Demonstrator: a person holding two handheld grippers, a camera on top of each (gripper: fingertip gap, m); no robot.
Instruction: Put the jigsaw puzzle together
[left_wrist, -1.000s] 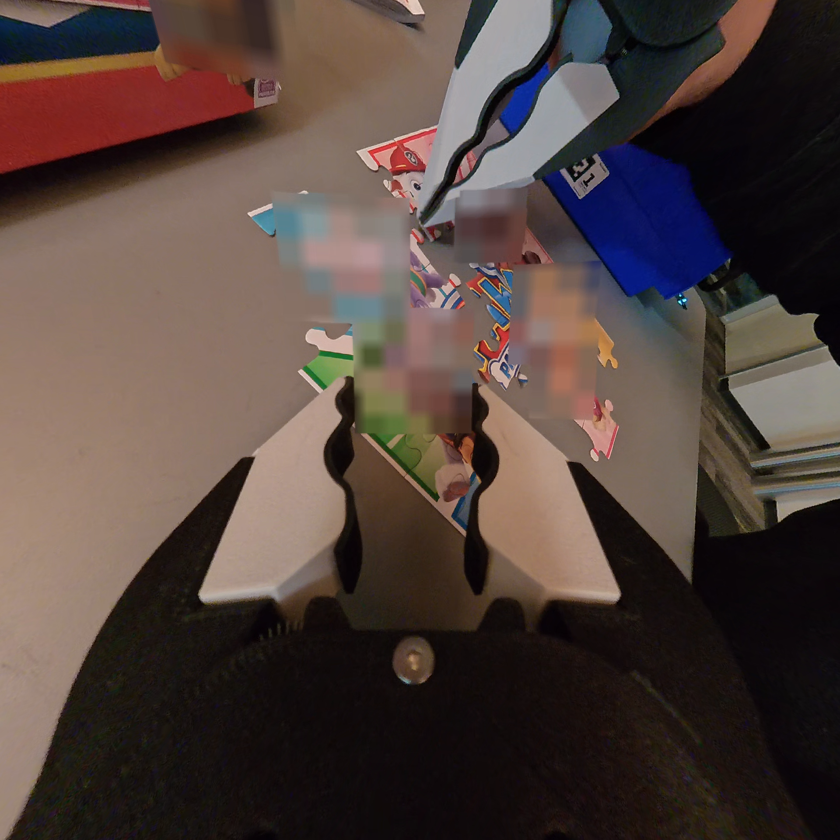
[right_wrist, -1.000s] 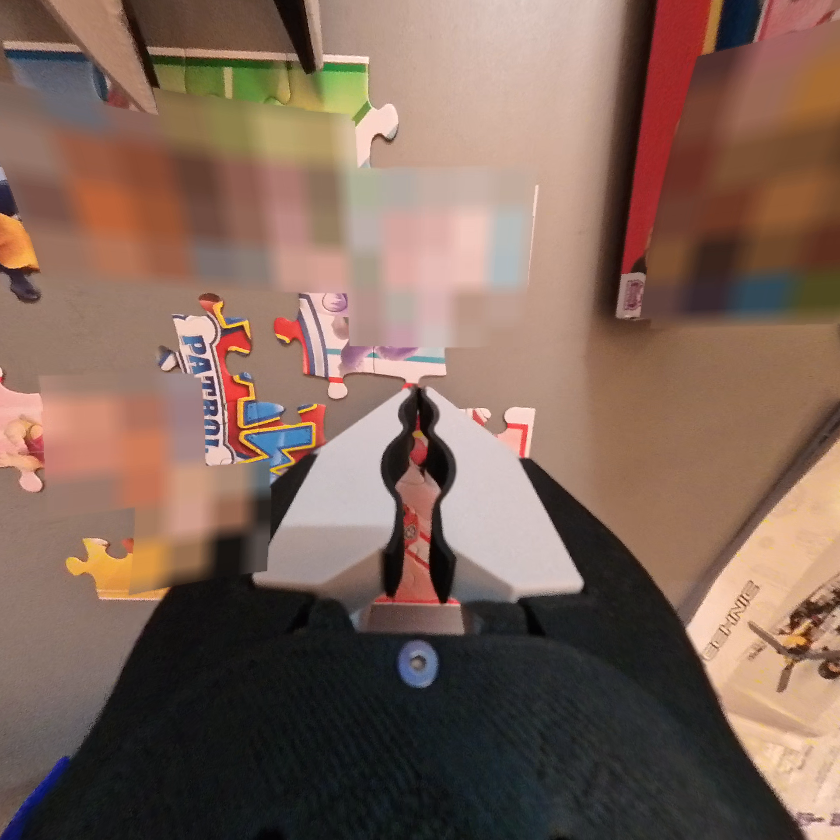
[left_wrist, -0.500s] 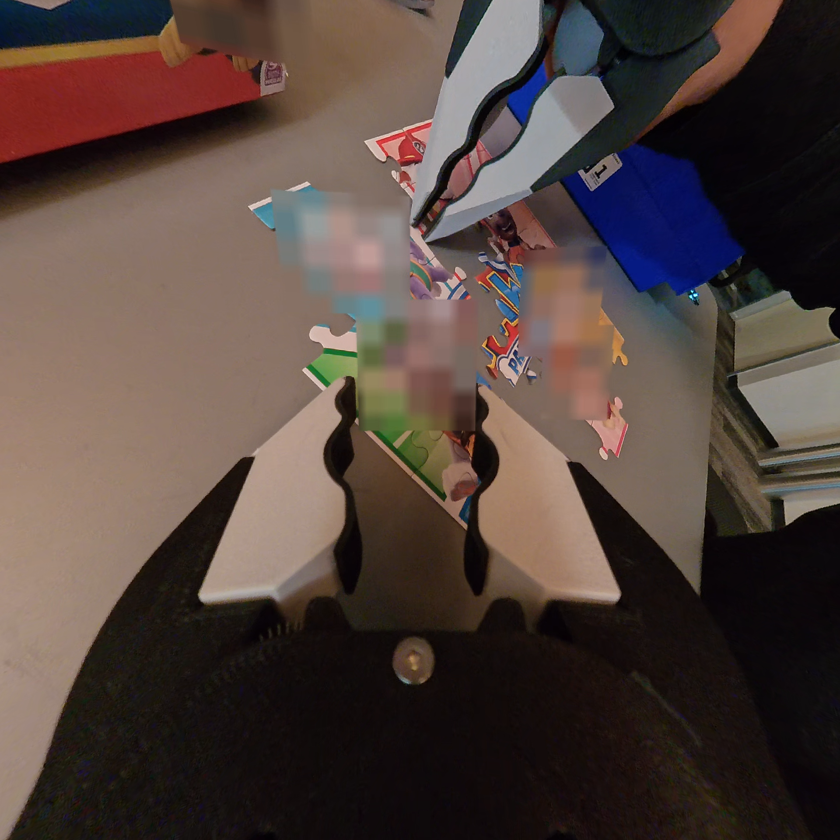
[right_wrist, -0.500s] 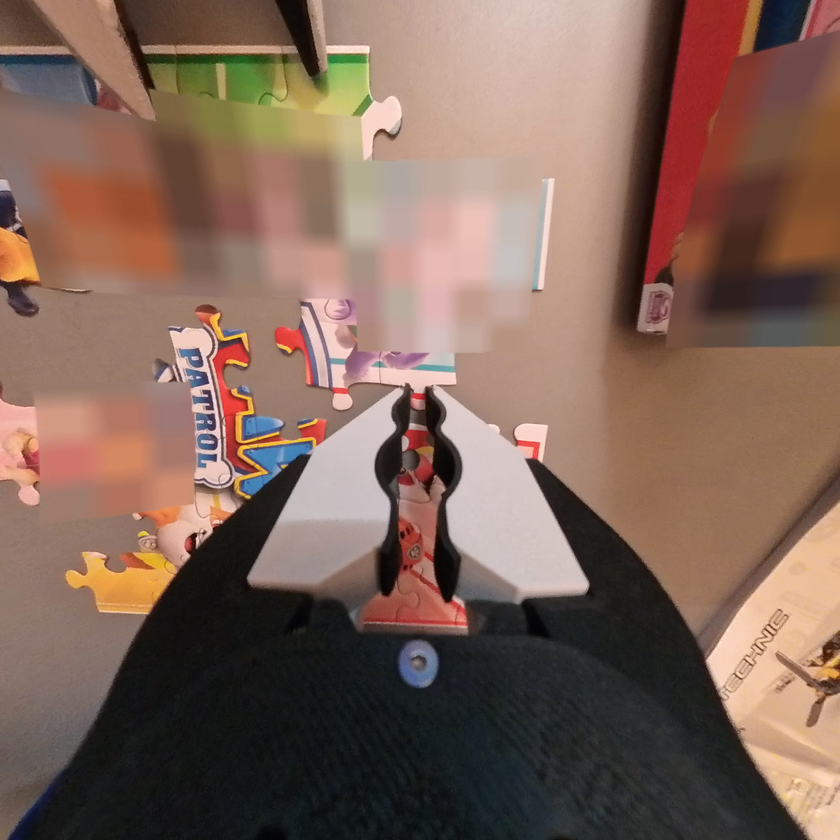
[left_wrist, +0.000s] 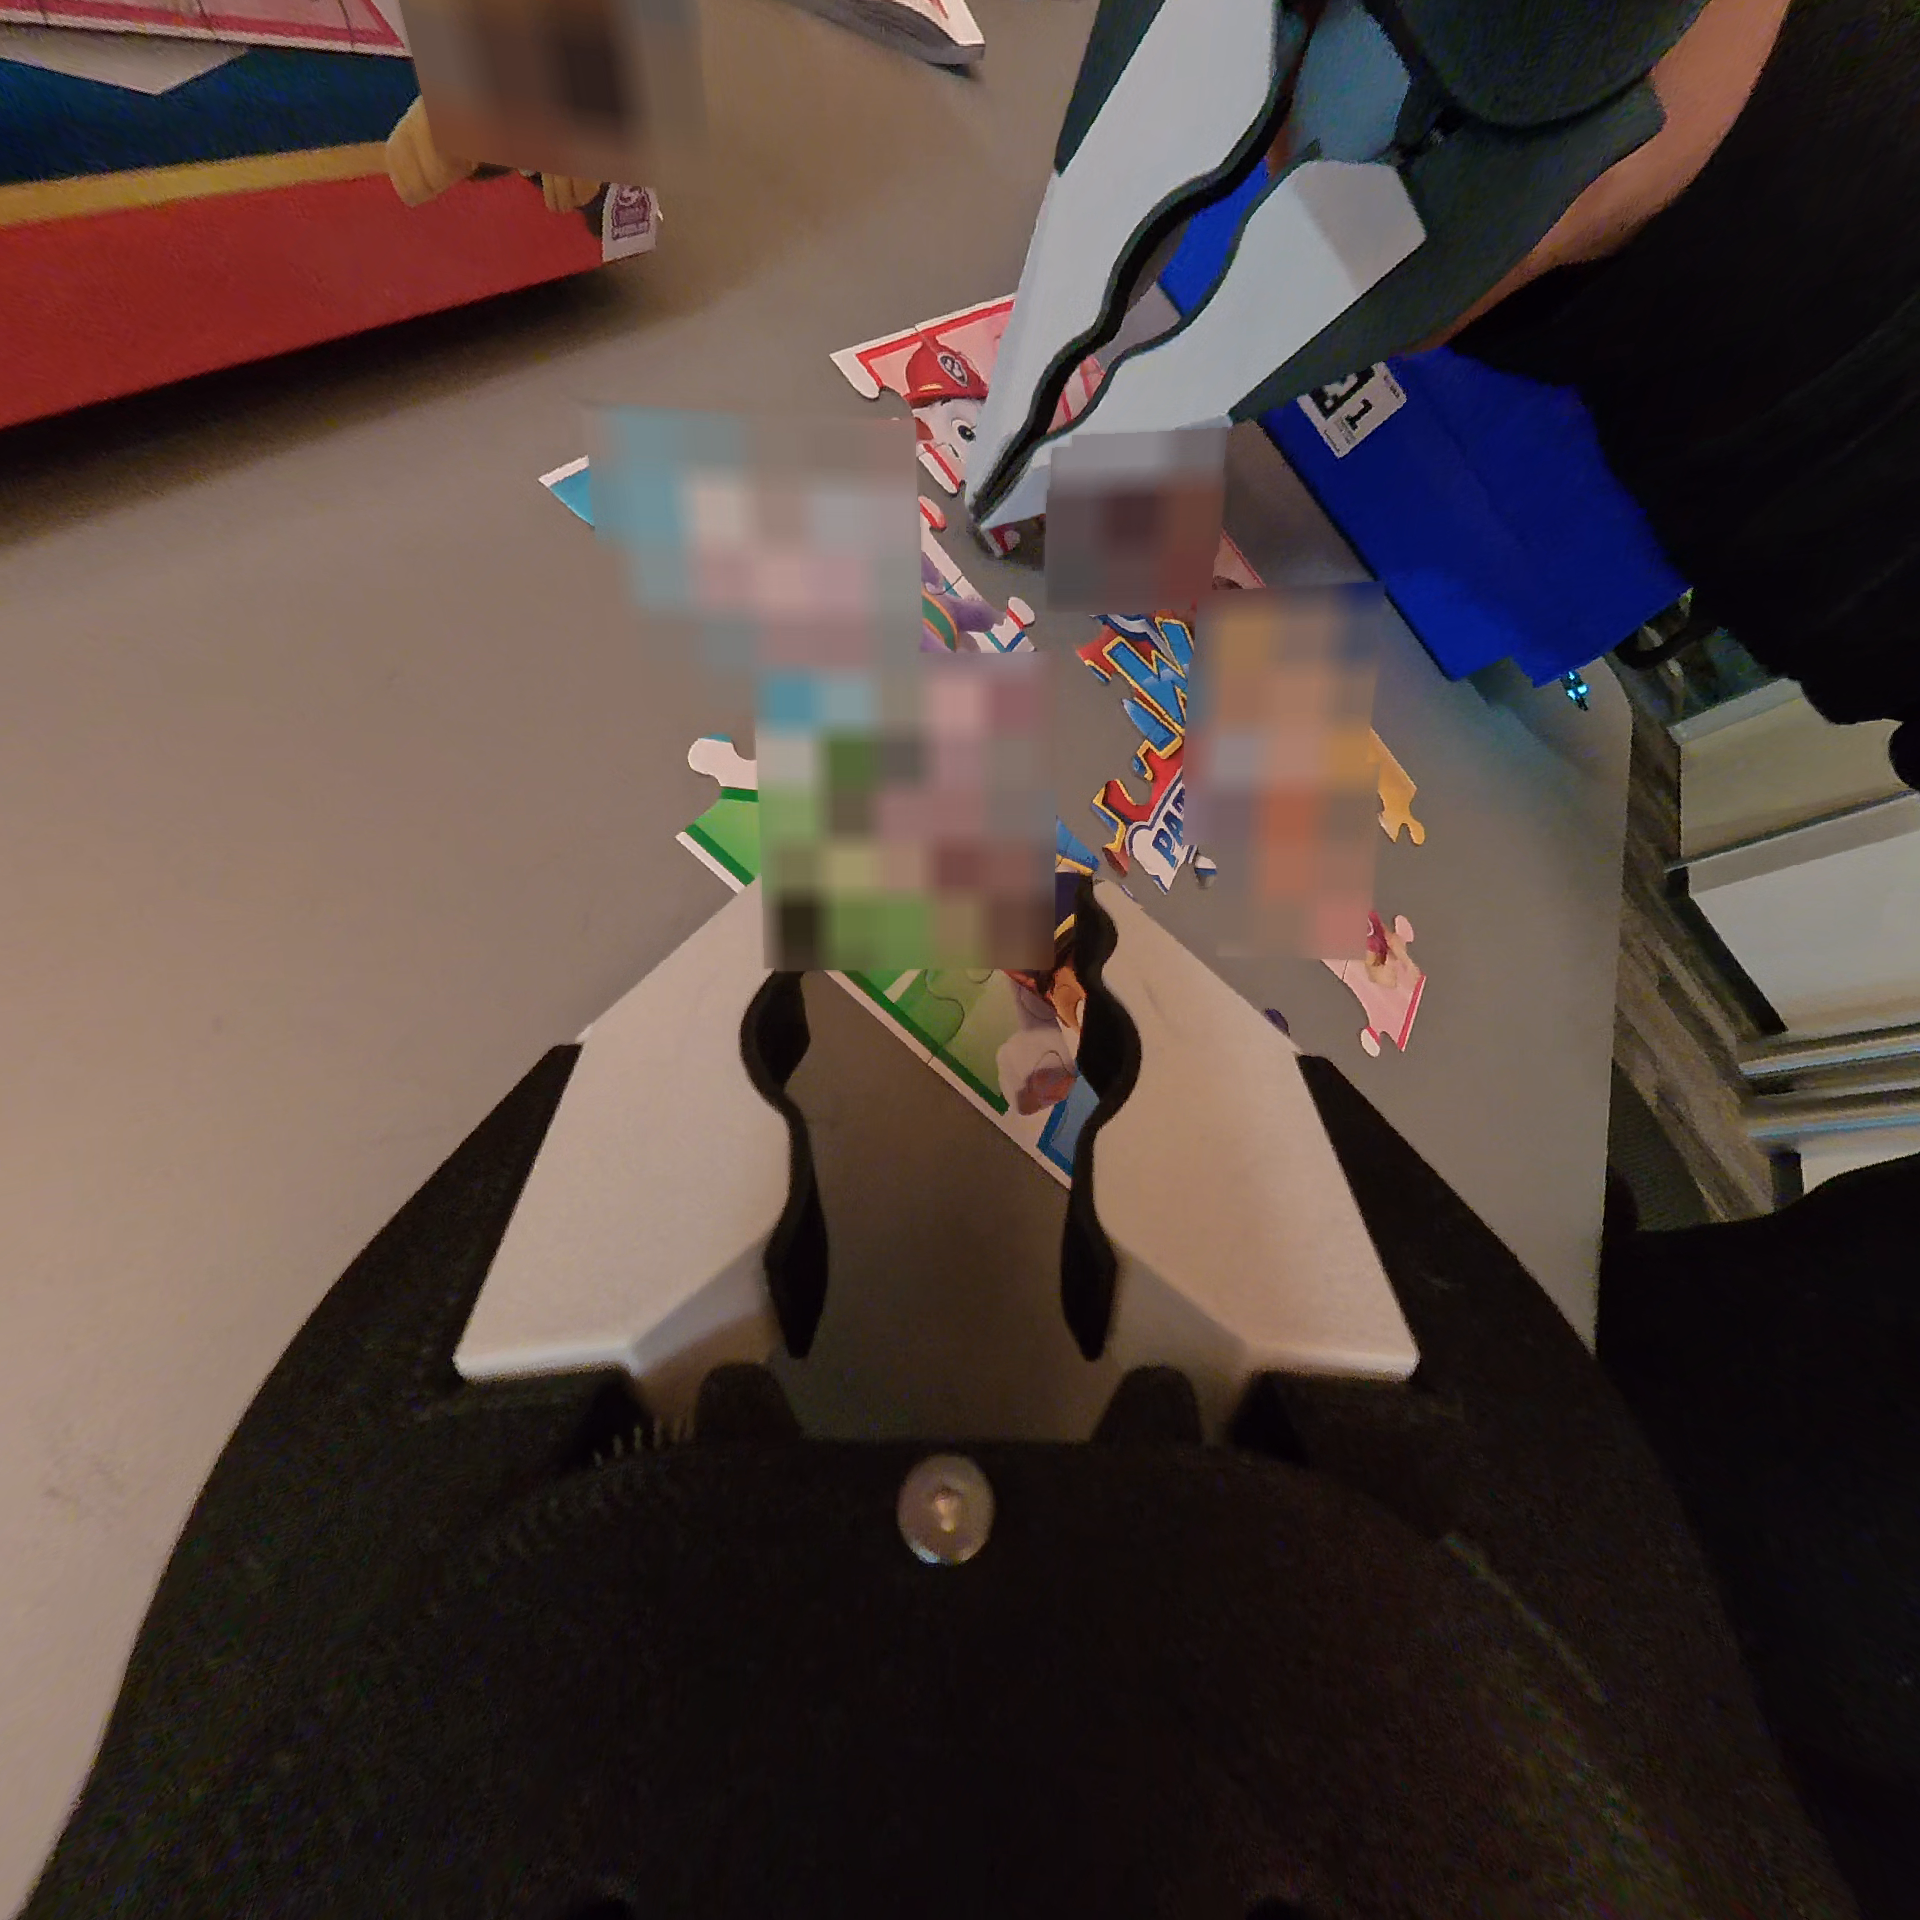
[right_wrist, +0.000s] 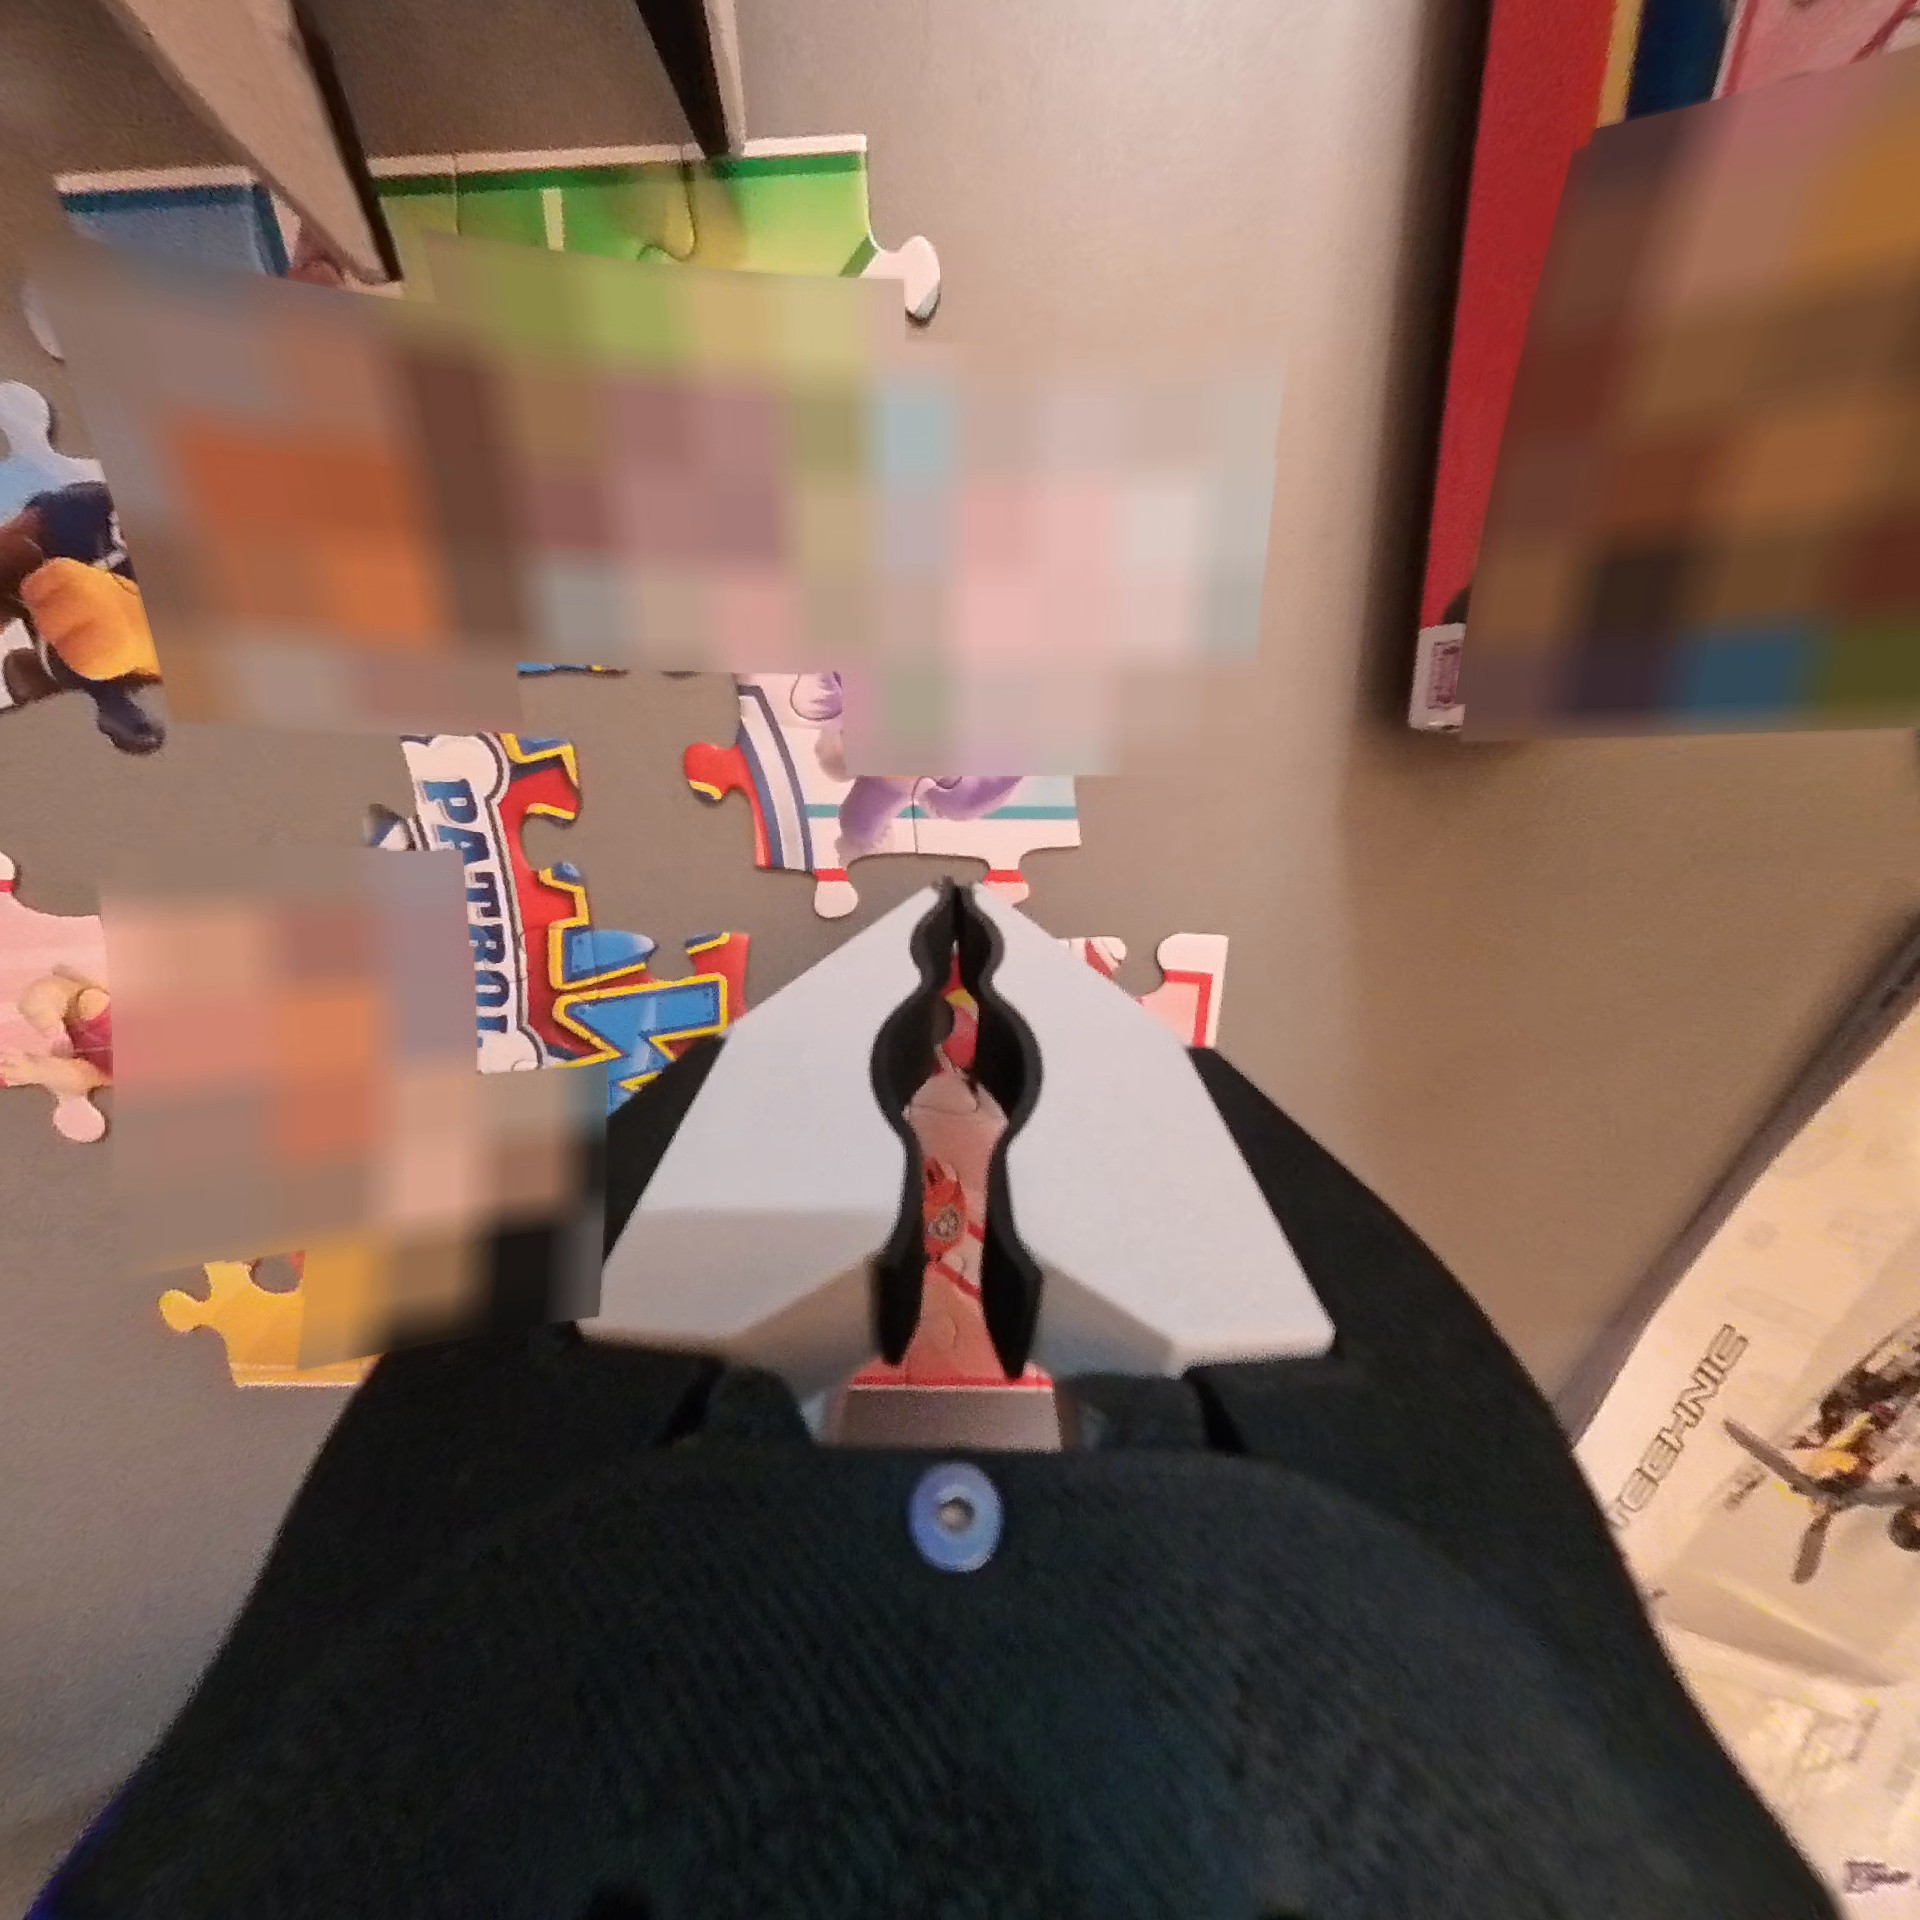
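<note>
Left gripper hangs with jaws spread and nothing between them, over the green-bordered joined cardboard puzzle section on the grey tabletop. Farther in, right gripper has its jaws pressed together, tips low over the red-and-pink puzzle piece. Beyond, a red cardboard box sits along the far edge.

Red box cut off at edge, puzzle pieces partly mosaic-hidden
</note>
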